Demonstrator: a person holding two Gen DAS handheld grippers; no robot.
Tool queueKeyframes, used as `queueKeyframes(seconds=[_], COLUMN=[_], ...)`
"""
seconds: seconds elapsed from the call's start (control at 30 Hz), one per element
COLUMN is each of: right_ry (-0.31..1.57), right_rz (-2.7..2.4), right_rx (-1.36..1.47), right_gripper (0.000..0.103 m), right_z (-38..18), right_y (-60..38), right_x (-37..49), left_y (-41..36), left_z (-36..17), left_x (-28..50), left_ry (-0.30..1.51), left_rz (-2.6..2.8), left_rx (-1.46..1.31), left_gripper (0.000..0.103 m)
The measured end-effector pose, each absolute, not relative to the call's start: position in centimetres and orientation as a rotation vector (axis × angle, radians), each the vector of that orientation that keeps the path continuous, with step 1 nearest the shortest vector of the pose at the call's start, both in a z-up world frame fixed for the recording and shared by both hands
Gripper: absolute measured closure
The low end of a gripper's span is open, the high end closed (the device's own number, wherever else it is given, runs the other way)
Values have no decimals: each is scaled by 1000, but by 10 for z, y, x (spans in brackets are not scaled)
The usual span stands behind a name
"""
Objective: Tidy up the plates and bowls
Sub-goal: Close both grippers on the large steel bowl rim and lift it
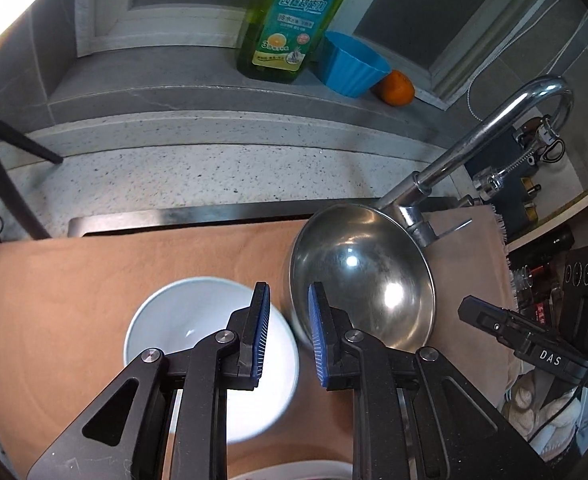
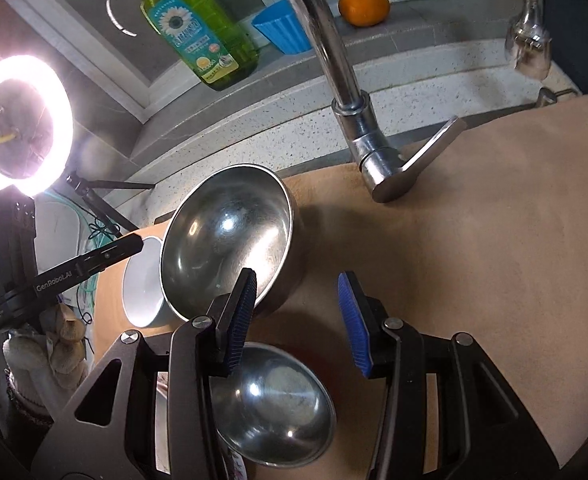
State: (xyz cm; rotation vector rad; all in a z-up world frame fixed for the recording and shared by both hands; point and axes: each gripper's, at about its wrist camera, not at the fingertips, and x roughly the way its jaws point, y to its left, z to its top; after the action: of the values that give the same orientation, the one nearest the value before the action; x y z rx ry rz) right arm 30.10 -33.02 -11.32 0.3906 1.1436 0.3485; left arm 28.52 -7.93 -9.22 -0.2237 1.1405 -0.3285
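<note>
A white bowl [image 1: 182, 320] sits on the tan mat [image 1: 74, 288], with a large steel bowl [image 1: 369, 280] to its right. My left gripper [image 1: 289, 296] is open and empty, above the gap between the two bowls. In the right wrist view the large steel bowl [image 2: 226, 236] stands beside the white bowl [image 2: 142, 284], and a smaller steel bowl [image 2: 274, 404] lies nearer, under the gripper. My right gripper [image 2: 297, 284] is open and empty, just right of the large steel bowl. A white rim [image 1: 294, 472] shows at the bottom of the left wrist view.
A chrome faucet [image 2: 357, 120] rises behind the mat [image 2: 473, 240]. On the grey ledge stand a green soap bottle [image 1: 294, 20], a blue cup [image 1: 349, 64] and an orange [image 1: 397, 88]. A ring light [image 2: 22, 120] on a tripod glows at left.
</note>
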Motion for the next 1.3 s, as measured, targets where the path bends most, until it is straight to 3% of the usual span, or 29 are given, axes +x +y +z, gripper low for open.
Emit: queueKeyframes(seconds=[0.4,0.47,0.83,1.3], right_ry=[1201,1208,1232,1196], right_rz=[352,355,361,349], right_rx=[404,400,411,424], right_gripper=[60,70,89,89], right_z=[-130,-131,-139,-126], right_y=[-319,-317,-312,-316], right_x=[320,320,324,318], left_y=[-90,-92,-101,-101], left_z=[-108,-110,-117,-109], left_x=[311,311,311,305], left_ry=[1212,1215,1228,1203], left_rz=[-339,-345,-357,-361], left_rx=[-171,-173,-144,-165], left_gripper=[85,85,94,94])
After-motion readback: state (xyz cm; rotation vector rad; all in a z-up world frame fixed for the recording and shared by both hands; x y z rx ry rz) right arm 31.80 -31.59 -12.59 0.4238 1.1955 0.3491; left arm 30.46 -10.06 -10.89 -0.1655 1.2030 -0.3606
